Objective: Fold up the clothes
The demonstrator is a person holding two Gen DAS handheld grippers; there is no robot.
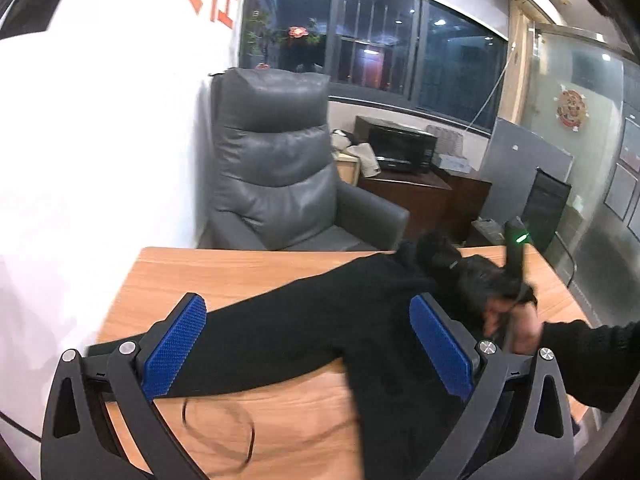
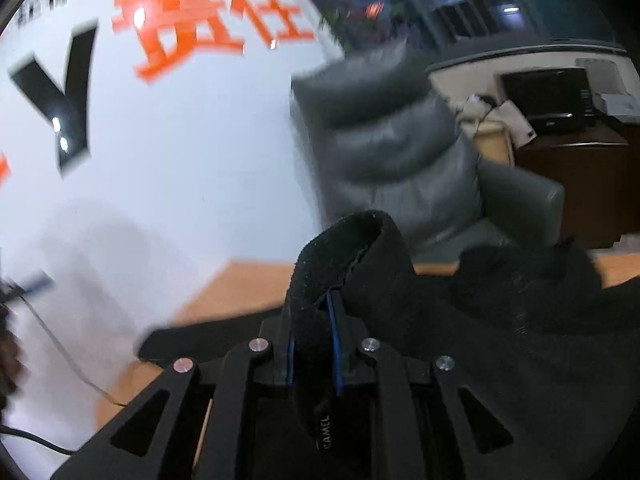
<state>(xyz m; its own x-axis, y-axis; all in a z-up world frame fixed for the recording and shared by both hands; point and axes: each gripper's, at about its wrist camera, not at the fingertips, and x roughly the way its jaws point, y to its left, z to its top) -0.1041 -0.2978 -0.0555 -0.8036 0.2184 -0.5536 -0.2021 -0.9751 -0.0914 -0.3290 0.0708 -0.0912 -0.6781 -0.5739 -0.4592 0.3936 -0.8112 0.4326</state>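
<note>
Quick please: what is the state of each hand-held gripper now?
Left hand-held gripper: open, holding nothing, above the black knitted garment.
Right hand-held gripper: closed on a fold of that garment.

Left wrist view: from behind open blue pads (image 1: 176, 344), low over the table (image 1: 224, 272), facing the armchair (image 1: 272, 160) and window (image 1: 372, 40); right wrist view: tilted, blurred, close behind pads pinching black garment (image 2: 344, 264), facing the wall (image 2: 160, 140); shared: armchair (image 2: 392, 144), table (image 2: 240, 284), garment (image 1: 320, 320).
</note>
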